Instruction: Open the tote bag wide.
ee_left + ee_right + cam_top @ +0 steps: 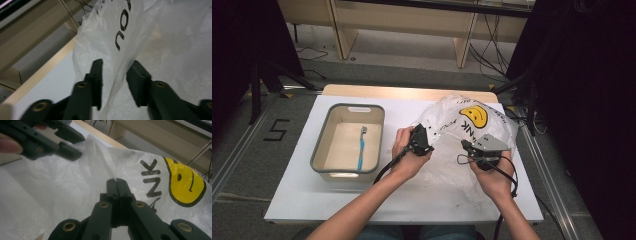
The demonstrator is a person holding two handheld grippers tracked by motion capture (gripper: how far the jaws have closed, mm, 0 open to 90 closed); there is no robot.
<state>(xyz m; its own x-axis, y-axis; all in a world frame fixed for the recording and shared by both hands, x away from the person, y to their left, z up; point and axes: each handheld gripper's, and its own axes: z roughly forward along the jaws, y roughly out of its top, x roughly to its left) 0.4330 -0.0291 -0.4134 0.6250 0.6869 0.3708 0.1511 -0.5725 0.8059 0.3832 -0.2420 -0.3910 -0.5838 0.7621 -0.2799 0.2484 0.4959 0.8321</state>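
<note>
White table (302, 200) bears a tub (323, 150) holding a toothbrush (361, 147); right gripper (116, 180) pinches the plastic bag (447, 155), left gripper (116, 72) gapes around its edge.

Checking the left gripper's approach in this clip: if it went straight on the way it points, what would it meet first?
The left gripper has an edge of the white plastic bag between its open jaws, so it would probably push straight into the bag film. Depth is unclear beyond that.

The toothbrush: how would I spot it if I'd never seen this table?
Start at the white table and find the grey-rimmed tub on its left side. Inside lies a toothbrush, lengthwise; its bright blue handle stands out against the pale tub floor.
</note>
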